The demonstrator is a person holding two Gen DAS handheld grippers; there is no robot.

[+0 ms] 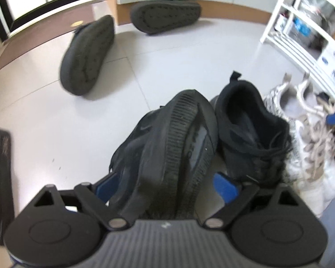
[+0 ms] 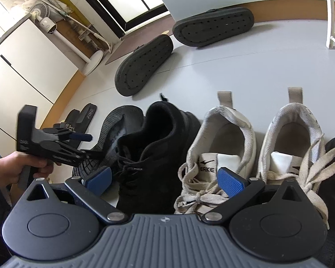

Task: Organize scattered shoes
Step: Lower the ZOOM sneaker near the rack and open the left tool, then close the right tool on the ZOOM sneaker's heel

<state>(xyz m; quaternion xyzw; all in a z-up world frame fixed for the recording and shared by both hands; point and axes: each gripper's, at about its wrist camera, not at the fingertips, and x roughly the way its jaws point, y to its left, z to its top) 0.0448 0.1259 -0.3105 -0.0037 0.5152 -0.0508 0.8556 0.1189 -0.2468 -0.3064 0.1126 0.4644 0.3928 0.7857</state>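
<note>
Jaws on our left gripper [image 1: 167, 189] stand wide with a black sneaker [image 1: 167, 147] between the blue pads; that shoe lies on its side, ribbed sole turned toward the lens. In the left wrist view the pad at lower right shows a sliver of floor between it and the sole, while the pad at lower left is mostly hidden behind the upper, so we cannot tell whether it presses. We log this as possibly a loose straddle, not a firm grip.

Right gripper [image 2: 165, 178] jaws are spread wide with nothing clamped; they hover above the laces of the upright black sneaker [image 2: 154, 147] and the nearer white sneaker [image 2: 214, 156].

Hand pose: in the right wrist view, at middle left, a hand [image 2: 22, 167] wraps the left gripper's handle, the tool angled down and toward frame centre over the tipped shoe.

Shoe positions: upright black sneaker just beside the tipped one; second white sneaker [image 2: 297, 147] next along to the right. Two dark slippers [image 2: 145, 64] lie sole-up in the upper half of the frame, one near the wall. Black slides [image 2: 84, 116] rest at middle left.

Cut off: a white rack [image 1: 301, 33] at upper right of the left wrist view; a dark item at the right edge of the right wrist view is unreadable.
</note>
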